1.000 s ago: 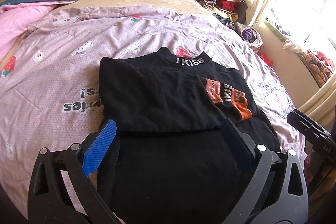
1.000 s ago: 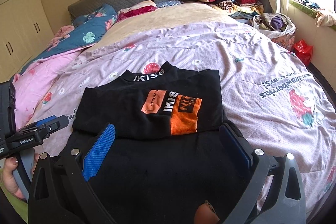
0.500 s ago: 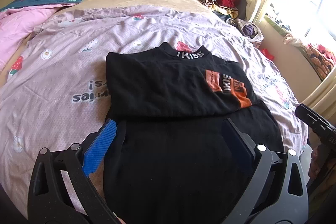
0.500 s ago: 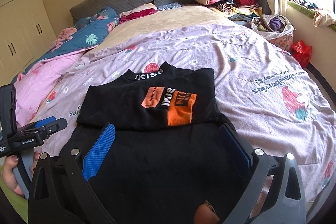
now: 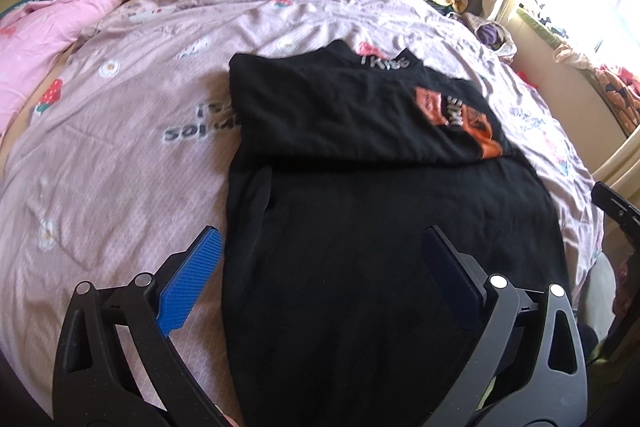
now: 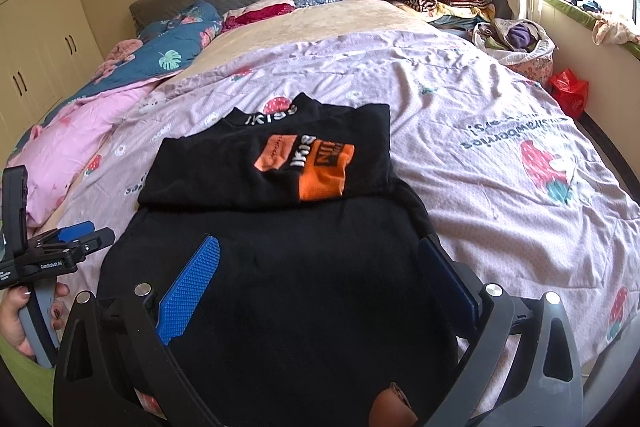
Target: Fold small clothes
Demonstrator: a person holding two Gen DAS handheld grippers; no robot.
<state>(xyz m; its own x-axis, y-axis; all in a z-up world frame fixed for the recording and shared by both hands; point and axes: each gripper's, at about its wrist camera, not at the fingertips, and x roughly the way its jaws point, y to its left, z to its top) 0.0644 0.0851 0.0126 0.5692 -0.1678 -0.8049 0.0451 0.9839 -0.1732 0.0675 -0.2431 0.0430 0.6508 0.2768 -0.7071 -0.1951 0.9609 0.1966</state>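
Both jaws stand wide, empty: our left gripper (image 5: 316, 279) and right gripper (image 6: 320, 279) hover over the black T-shirt (image 6: 276, 255), centre frame on the lilac quilt (image 6: 480, 131). Soft, light, floppy; we'd pinch its near hem corners.

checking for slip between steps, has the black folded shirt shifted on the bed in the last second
No. The black folded shirt with the orange patch keeps its place: its collar still touches the same strawberry print on the lilac bedsheet. Only the camera moved.
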